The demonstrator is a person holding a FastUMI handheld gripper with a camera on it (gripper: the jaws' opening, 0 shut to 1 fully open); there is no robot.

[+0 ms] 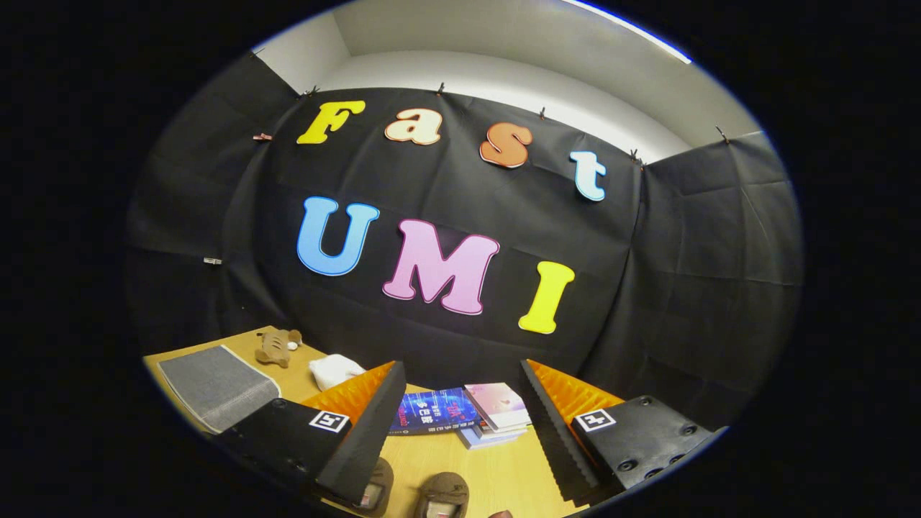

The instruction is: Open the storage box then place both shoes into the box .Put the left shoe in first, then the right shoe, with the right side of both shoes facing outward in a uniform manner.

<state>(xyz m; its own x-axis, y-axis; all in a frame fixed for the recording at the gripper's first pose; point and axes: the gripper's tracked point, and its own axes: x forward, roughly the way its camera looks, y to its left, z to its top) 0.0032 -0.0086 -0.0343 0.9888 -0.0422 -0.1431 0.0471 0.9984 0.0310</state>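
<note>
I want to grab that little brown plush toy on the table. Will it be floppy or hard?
Probably floppy: the plush toy looks soft and stuffed, lying slumped on the table. Likely light, and unlikely to roll, since it lies flat. The open fingers are far from it, holding nothing.

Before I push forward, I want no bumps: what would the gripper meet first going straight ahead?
Probably the stack of books, lying just beyond the open gripper on the wooden table. The brown shoes sit nearer, below the fingers; depth is unclear.
</note>
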